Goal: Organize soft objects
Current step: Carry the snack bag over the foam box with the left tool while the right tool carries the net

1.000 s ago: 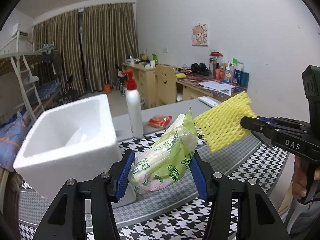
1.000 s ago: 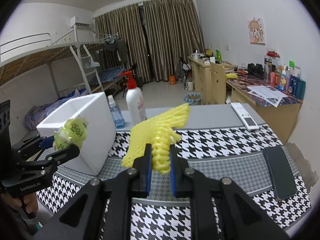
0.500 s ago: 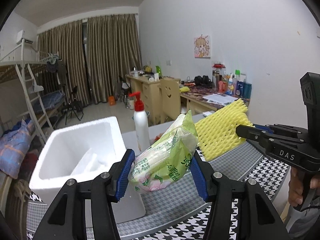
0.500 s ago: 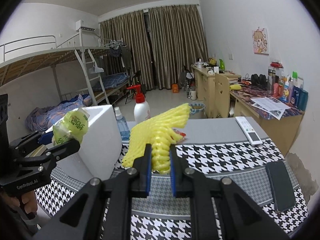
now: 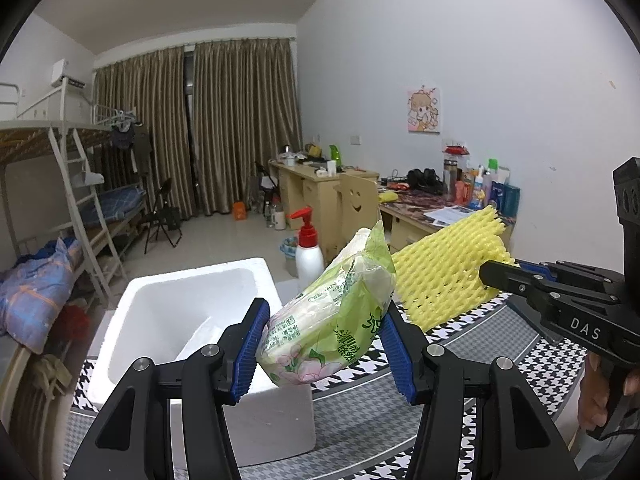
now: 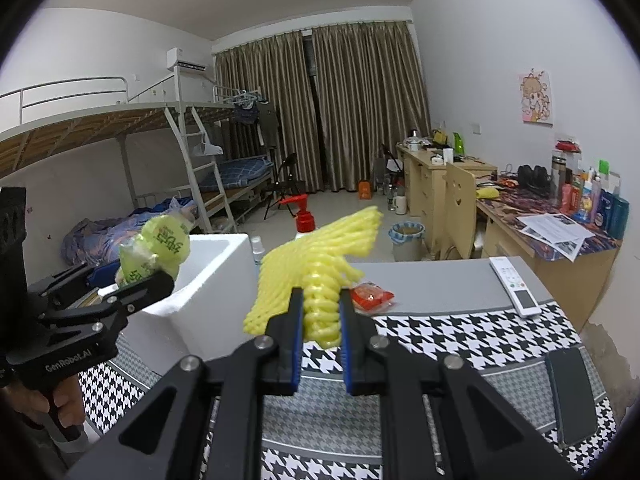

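Observation:
My left gripper point(image 5: 322, 342) is shut on a green tissue pack point(image 5: 340, 316), held in the air beside and above the open white foam box point(image 5: 176, 312). The same pack point(image 6: 158, 250) shows in the right wrist view, in the left gripper point(image 6: 124, 288), over the box point(image 6: 208, 280). My right gripper point(image 6: 319, 332) is shut on a yellow foam net sleeve point(image 6: 320, 256), lifted above the houndstooth tabletop point(image 6: 440, 332). In the left wrist view the sleeve point(image 5: 444, 276) hangs just right of the pack, pinched by the right gripper point(image 5: 486, 274).
A white pump bottle with a red top point(image 5: 308, 252) stands behind the box. A red snack packet point(image 6: 372, 296), a white remote point(image 6: 516, 286) and a black phone point(image 6: 572, 392) lie on the table. A hand point(image 5: 600, 396) grips the right tool. Desks and a bunk bed stand beyond.
Both grippers have risen with their loads still held. The foam box and bottle now sit lower in both views, and more of the box's inside shows.

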Demonstrator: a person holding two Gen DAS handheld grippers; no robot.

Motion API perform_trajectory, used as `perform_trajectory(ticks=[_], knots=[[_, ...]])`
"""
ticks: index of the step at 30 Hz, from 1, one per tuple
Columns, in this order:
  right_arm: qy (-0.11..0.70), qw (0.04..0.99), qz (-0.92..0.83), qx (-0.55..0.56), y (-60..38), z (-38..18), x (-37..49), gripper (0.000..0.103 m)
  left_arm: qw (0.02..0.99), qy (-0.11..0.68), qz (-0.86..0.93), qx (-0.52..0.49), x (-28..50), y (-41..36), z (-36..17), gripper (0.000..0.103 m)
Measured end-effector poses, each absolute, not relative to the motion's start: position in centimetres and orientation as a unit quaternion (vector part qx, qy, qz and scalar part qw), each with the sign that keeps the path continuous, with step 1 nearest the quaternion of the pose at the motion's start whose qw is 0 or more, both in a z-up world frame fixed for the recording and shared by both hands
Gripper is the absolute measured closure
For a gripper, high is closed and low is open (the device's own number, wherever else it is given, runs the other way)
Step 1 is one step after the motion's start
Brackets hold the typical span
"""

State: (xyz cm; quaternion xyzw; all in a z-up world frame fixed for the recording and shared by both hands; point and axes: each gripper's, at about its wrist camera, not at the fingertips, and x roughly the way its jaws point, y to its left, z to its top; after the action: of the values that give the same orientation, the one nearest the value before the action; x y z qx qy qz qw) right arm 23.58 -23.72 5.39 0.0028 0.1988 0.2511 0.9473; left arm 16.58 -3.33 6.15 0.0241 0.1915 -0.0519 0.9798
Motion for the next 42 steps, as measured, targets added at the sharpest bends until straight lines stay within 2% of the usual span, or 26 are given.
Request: perform_trajectory(ticks=[21,42], knots=[[0.195,0.935,0.294,0.014,-20.0,6.1,24.5,0.084,0.984,0.179,0.010,0.005,17.7,0.0,7.3,0.046],[0.207,0.924,0.320,-0.005,-14.8,5.8,25.1,0.084,0.979,0.198,0.052,-0.014,19.1,4.6,6.2,0.046]])
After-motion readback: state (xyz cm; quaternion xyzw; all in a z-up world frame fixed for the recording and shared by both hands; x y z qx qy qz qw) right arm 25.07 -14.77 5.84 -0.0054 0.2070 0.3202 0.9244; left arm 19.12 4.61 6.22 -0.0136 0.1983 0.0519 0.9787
